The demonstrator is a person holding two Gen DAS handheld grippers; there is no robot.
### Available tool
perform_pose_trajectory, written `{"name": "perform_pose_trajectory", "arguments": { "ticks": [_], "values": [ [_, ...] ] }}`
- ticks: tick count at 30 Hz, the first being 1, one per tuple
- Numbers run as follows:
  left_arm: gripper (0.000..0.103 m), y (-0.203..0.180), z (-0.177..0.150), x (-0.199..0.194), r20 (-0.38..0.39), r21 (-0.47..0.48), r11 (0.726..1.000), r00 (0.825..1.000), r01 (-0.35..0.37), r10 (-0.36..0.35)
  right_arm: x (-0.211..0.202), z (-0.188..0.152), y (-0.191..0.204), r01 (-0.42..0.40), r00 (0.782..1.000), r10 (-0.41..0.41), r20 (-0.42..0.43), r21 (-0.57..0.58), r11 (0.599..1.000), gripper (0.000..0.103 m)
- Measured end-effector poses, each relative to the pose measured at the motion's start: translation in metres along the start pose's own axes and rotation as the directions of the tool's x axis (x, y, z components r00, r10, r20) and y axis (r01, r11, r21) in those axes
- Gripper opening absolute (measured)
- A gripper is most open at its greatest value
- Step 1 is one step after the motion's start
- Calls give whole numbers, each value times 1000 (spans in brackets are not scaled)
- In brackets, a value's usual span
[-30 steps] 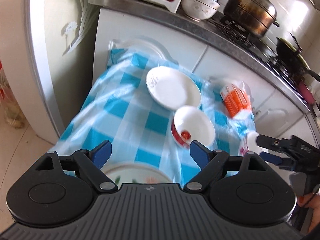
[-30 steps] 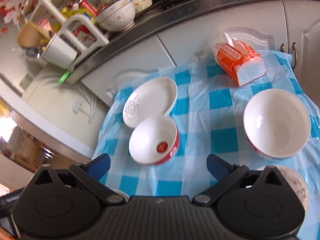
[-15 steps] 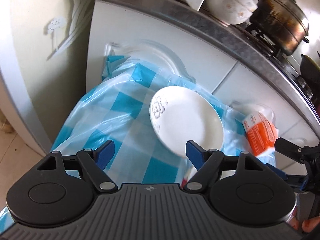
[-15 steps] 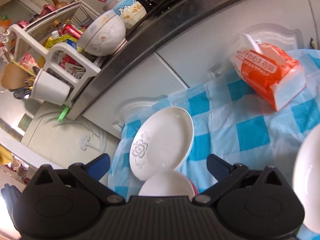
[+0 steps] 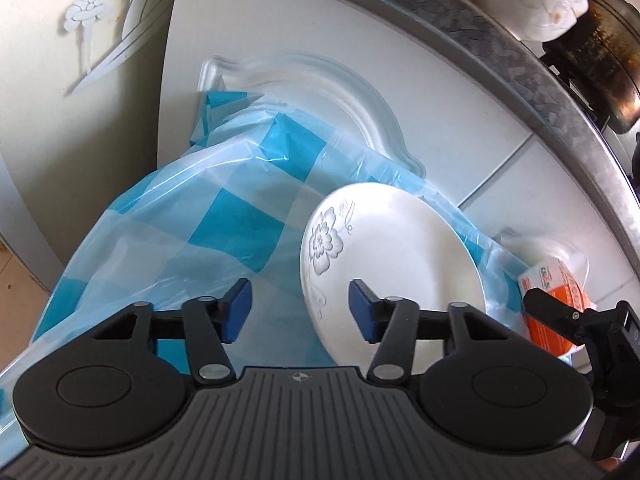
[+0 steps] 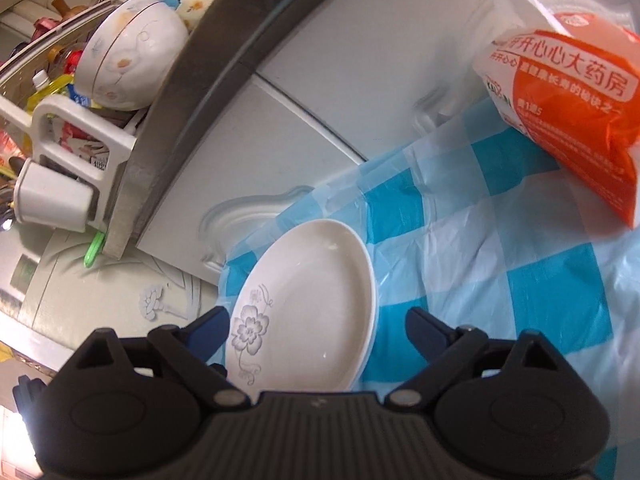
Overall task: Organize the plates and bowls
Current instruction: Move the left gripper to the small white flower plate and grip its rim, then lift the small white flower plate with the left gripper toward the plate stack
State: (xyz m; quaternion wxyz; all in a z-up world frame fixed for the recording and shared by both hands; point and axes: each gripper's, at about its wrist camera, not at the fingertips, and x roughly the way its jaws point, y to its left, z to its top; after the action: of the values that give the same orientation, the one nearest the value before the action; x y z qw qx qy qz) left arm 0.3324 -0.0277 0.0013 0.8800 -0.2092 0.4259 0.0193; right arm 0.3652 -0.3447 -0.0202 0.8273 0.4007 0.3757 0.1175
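A white plate with a grey flower print lies on the blue-and-white checked tablecloth, close to the cabinet. My left gripper hovers at the plate's left rim. Its jaws are closing, with the rim between them and the right pad over the plate. In the right wrist view the same plate lies between the fingers of my right gripper, whose jaws are also closing. Neither gripper's pads press on the plate. The right gripper's finger shows at the far right of the left wrist view.
An orange tissue pack lies on the cloth to the right of the plate. White cabinet doors rise right behind it, under a grey counter edge. Above stand a flowered bowl, a white rack and a dark pot.
Both grippers have come forward and down onto the flowered plate. The red-and-white bowls have dropped out of view. Both pairs of jaws have narrowed, the left one more.
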Motion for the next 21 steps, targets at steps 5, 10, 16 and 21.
{"name": "perform_pose_trajectory", "arguments": {
  "ticks": [5, 10, 16, 21],
  "values": [
    [44, -2, 1, 11, -14, -3, 1000, 1000, -3, 3, 12, 5, -5, -32, 999, 32, -16, 9, 999, 83],
    [38, -5, 0, 21, -32, 7, 1000, 999, -6, 7, 21, 6, -8, -29, 999, 29, -34, -2, 1000, 81],
    [28, -9, 0, 26, -30, 20, 1000, 1000, 6, -5, 28, 6, -8, -40, 998, 39, -55, -31, 999, 78],
    [16, -14, -4, 26, -24, 51, 999, 1000, -8, 9, 32, 5, -3, -33, 998, 29, -62, -70, 997, 78]
  ]
}}
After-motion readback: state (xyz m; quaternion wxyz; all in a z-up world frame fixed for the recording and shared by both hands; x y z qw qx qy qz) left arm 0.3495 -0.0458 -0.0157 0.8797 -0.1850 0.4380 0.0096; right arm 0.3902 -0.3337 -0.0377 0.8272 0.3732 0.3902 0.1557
